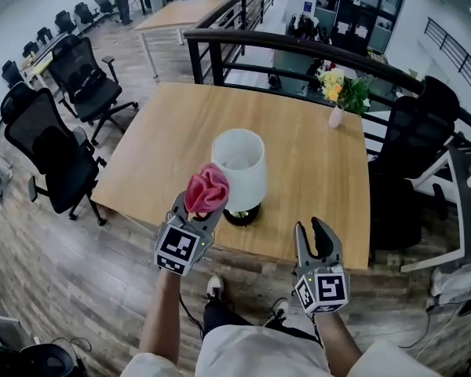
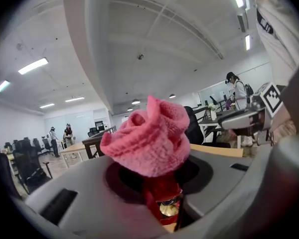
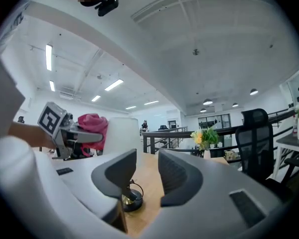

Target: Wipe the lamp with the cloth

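A lamp with a white shade (image 1: pixel 239 167) and a black base (image 1: pixel 242 215) stands near the front edge of the wooden table (image 1: pixel 314 171). My left gripper (image 1: pixel 204 210) is shut on a bunched pink cloth (image 1: pixel 207 188), held up just left of the shade. In the left gripper view the cloth (image 2: pixel 150 139) bulges out above the jaws. My right gripper (image 1: pixel 312 230) hovers open by the table's front edge, right of the lamp, with nothing between its fingers. From the right gripper (image 3: pixel 147 158) view, the shade (image 3: pixel 123 132), the base (image 3: pixel 133 201) and the cloth (image 3: pixel 93 125) lie ahead to the left.
A small white vase of yellow flowers (image 1: pixel 337 94) stands at the table's far right corner. Black office chairs (image 1: pixel 56 157) stand to the left and another chair (image 1: pixel 414 151) to the right. A black railing (image 1: pixel 298 49) runs behind the table.
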The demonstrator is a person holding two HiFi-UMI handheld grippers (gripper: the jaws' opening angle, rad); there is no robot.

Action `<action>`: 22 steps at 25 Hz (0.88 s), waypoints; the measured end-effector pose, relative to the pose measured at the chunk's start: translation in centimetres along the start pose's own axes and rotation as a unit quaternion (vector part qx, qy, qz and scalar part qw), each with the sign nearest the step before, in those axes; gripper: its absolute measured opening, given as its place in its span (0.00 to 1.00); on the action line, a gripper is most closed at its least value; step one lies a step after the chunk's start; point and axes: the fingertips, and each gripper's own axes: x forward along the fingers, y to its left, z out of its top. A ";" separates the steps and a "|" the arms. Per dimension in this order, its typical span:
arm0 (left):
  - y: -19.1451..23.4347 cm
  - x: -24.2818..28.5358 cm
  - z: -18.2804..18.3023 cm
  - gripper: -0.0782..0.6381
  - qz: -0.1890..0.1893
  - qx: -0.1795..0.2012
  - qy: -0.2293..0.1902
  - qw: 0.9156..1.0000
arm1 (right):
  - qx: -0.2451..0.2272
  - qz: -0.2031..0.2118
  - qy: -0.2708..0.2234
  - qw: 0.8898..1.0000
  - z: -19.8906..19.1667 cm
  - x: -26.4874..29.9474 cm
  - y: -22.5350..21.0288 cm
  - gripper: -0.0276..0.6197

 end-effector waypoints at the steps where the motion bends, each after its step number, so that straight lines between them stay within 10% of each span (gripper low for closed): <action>1: -0.6 0.1 -0.9 0.34 0.002 -0.004 0.007 1.000 | -0.003 0.008 0.002 1.000 0.3 -0.2 0.1 0.29; 13: -6.8 0.0 -9.4 0.33 0.011 -0.060 0.095 0.994 | -0.001 0.051 0.063 0.997 -0.8 -2.4 -0.3 0.26; 22: -2.8 -2.6 3.7 0.34 0.105 0.020 0.007 0.994 | 0.015 0.076 0.072 0.994 0.2 -3.2 -2.2 0.26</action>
